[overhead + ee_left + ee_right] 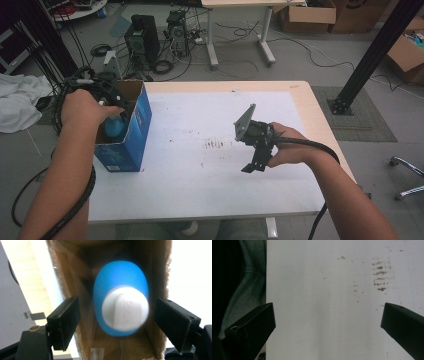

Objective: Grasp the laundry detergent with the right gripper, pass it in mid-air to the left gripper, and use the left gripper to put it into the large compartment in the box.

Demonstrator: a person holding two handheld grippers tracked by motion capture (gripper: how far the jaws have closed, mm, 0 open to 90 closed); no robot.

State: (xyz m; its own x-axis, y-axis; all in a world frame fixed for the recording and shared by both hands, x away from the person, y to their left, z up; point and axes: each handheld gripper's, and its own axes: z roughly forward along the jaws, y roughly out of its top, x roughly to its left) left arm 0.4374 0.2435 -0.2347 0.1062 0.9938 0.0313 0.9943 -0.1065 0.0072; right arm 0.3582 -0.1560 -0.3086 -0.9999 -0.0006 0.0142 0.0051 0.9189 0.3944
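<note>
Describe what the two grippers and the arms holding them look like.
Both grippers are black with two flat, blocky jaws. The right gripper carries a grey three-cornered plate on top, and a thick black cable trails from it. The left gripper trails a similar cable along the forearm. Both forearms are bare, with no sleeves in sight.

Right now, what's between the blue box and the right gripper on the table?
Bare white tabletop with a patch of brown smudges, seen in the high view, lies between the blue box and the right gripper.
</note>
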